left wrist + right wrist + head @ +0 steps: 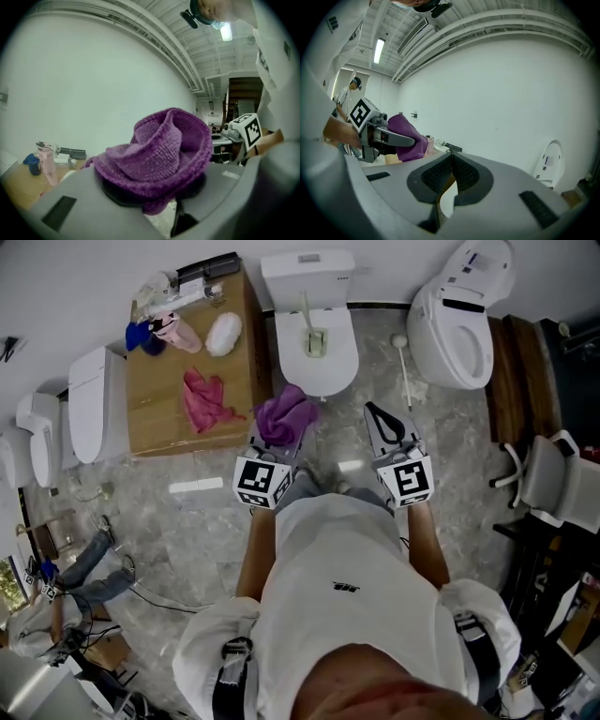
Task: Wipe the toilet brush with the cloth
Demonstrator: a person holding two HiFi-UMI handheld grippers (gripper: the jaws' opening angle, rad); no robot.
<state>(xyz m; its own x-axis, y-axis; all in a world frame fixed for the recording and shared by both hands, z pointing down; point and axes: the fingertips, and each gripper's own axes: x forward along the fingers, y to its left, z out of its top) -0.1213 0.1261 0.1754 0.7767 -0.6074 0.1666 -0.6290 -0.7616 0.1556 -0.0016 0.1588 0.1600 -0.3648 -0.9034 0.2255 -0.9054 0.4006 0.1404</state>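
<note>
Grey marble floor [206, 521] lies under us. What we take for the toilet brush [312, 329] rests on the white toilet [339, 367] ahead. Our left gripper [278, 442] clamps the purple cloth [287, 414]. Our right gripper [378, 415] is closed and empty, so we should open it wide before gripping the handle.

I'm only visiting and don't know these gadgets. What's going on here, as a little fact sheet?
Who: a person with a hand-held gripper in each hand
Left gripper: shut on the purple cloth
Right gripper: shut, nothing in it
Ahead: white toilet with the toilet brush resting on it
Wooden table: to the left, a pink cloth lying on it
Progress: purple cloth not yet touching the brush
</note>
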